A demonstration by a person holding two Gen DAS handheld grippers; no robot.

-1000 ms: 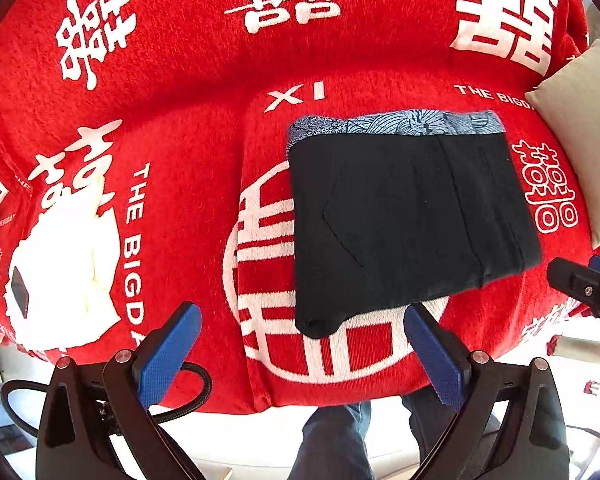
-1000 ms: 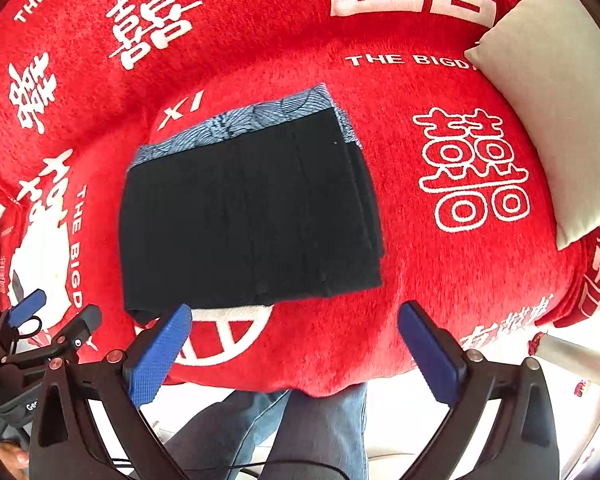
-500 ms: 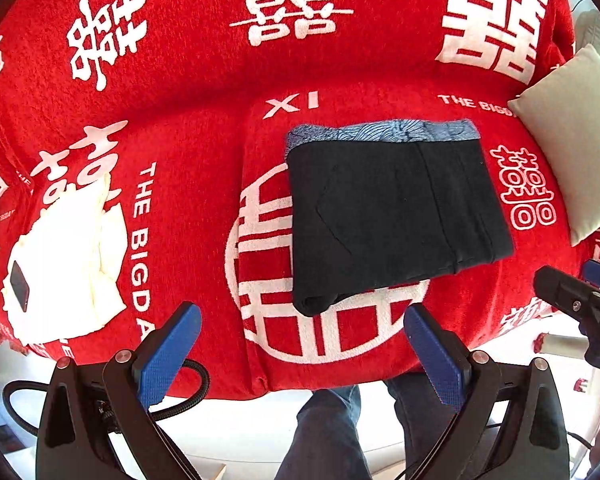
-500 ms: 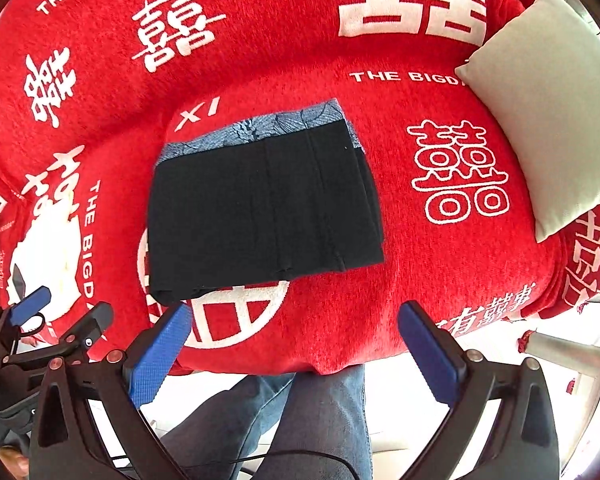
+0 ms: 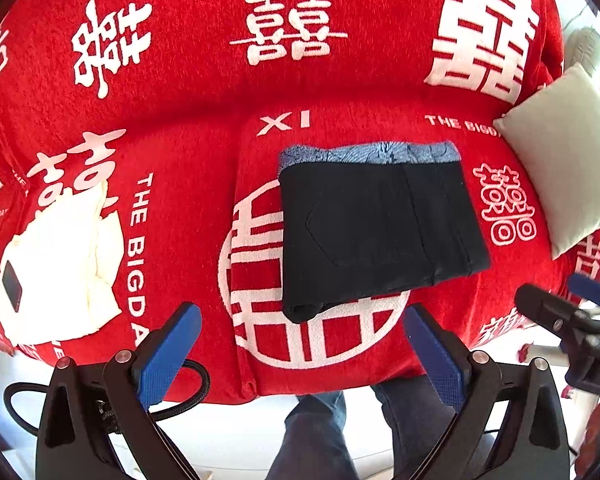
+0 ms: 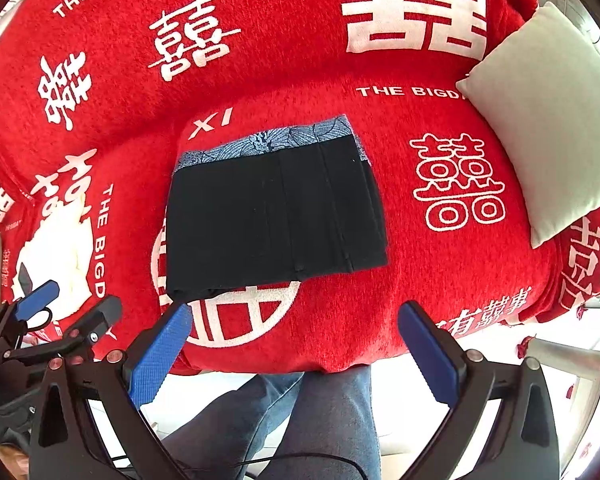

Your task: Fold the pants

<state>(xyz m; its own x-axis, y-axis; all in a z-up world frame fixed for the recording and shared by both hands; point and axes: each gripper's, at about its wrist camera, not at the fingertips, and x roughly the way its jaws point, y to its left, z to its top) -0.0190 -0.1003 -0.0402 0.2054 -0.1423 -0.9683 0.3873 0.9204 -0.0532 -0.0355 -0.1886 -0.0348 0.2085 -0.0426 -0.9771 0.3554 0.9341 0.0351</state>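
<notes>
Black pants (image 5: 376, 232) lie folded into a flat rectangle on the red sofa cover, with a blue patterned lining strip (image 5: 368, 154) showing along the far edge. They also show in the right wrist view (image 6: 272, 216). My left gripper (image 5: 300, 356) is open and empty, held back from the near edge of the pants. My right gripper (image 6: 296, 356) is open and empty, also short of the pants. The right gripper's tips show at the right of the left wrist view (image 5: 556, 308).
A red cover with white characters (image 5: 300, 40) drapes the sofa. A cream cushion (image 5: 568, 152) lies at the right. A white cloth with a dark phone (image 5: 12, 284) lies at the left. The person's jeans-clad legs (image 6: 300, 420) stand below the sofa's front edge.
Both grippers have drawn back and up from the sofa, so the folded pants look smaller and farther away. The pants have not moved.
</notes>
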